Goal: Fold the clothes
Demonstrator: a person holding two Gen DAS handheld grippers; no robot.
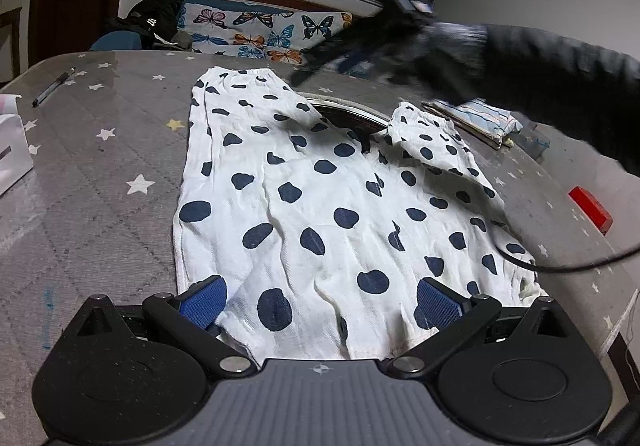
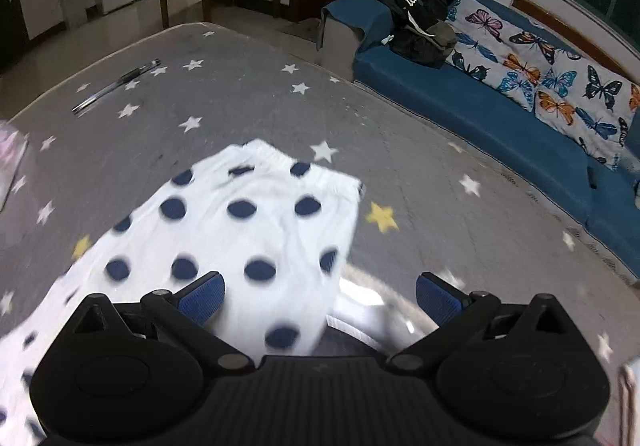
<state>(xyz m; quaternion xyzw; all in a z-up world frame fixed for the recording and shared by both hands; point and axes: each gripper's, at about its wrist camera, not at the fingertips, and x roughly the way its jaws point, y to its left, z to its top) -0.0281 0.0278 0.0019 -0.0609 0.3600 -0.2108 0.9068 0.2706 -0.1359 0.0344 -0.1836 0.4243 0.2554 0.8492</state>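
We look along both grippers at a grey, star-printed desk (image 1: 100,165). At far left, a pen (image 1: 54,86) lies near the edge, well apart from the clothing. In the middle lies the task's garment, white trousers with dark blue spots (image 1: 320,205), spread nearly flat with the two legs pointing away from us and the wide end nearest. The left leg lies straight; the right leg is shorter in view, its end doubled over. Between the legs a dark object shows, too hidden to name.

Our left gripper (image 1: 320,300) hovers over the near end of the trousers, its jaws spread wide and holding nothing. To the right, our right gripper (image 1: 320,63) appears as a dark blur above the far side, with a sleeve (image 1: 560,85) behind it. In its own view the right gripper (image 2: 320,296) has jaws spread too, empty, above the left leg's cuff.

We judge the cloth thin, light and limp, already wrinkled; it should slide easily and sag when lifted. The leg cuffs or the near corners look like the best holds, pinching both layers together.
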